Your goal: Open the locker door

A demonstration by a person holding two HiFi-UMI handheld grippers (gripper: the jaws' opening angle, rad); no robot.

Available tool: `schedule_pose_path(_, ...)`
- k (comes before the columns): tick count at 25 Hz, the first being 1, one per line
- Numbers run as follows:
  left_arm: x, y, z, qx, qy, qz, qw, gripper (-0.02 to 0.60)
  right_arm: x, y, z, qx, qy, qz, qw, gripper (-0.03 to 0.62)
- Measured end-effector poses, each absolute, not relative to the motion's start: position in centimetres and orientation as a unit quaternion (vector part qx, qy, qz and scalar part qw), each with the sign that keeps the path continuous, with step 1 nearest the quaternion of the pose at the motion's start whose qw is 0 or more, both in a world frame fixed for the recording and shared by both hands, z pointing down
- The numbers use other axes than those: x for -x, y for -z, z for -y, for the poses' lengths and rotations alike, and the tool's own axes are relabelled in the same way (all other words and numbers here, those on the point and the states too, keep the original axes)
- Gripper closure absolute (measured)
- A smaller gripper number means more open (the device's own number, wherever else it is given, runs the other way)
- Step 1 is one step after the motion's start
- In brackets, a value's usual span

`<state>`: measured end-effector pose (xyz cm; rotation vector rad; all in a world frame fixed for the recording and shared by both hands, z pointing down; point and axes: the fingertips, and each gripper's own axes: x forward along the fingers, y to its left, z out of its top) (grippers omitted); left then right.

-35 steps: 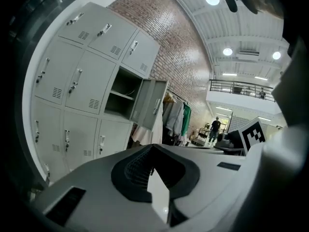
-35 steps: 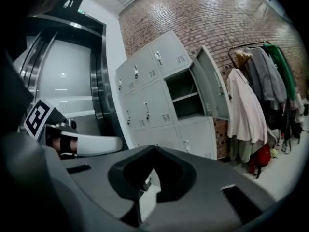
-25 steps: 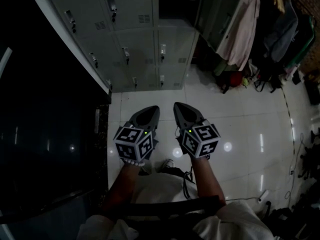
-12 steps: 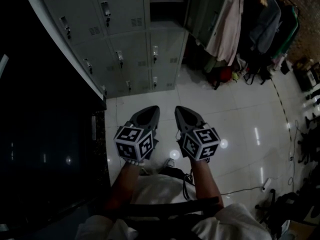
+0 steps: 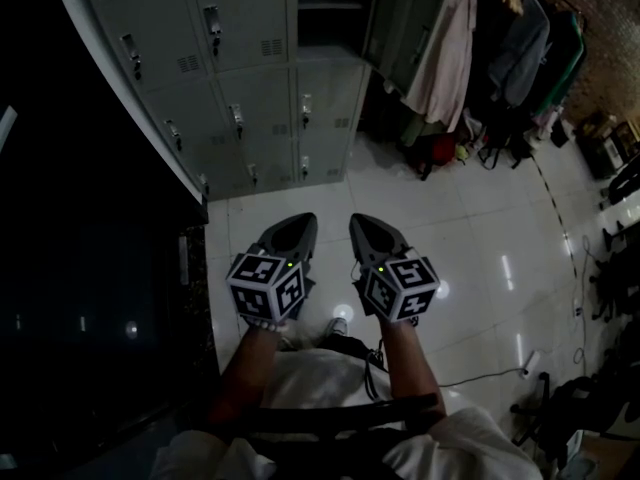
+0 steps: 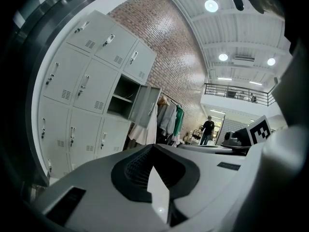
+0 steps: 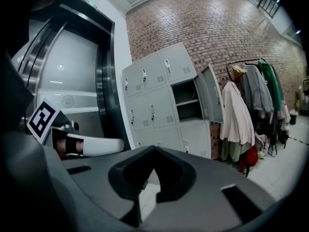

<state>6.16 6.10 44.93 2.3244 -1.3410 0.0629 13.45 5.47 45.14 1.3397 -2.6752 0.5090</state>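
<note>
Locker bank (image 5: 250,118) at far left, well apart from both tools. Left gripper (image 5: 298,221) and right gripper (image 5: 360,220) both closed on nothing, low over tiled floor (image 5: 480,238). Closed door (image 5: 255,13) judged thin painted steel: light, stiff, face slippery. Best purchase judged at small latch handle (image 5: 212,18) by door edge.

A brick wall (image 7: 217,28) is seen behind the clothes rack (image 7: 256,95), which is hung with coats and jackets. Glossy white floor tiles (image 5: 470,238) are spread before the rack — lamp glints are mirrored in them. Well left of the rack a steel-framed doorway (image 7: 72,71) is set; high above the rack, round ceiling lights (image 6: 211,5) are lit.
</note>
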Motion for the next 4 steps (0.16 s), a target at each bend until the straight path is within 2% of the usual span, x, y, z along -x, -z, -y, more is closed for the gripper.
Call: schedule_pose_path(4, -5.81, -44.72, -6.14, -0.842, -0.014, 0.489, 0.226, 0.583, -13.01, -45.13, -5.71, -0.439, -0.164, 0.882, 0.057, 0.591)
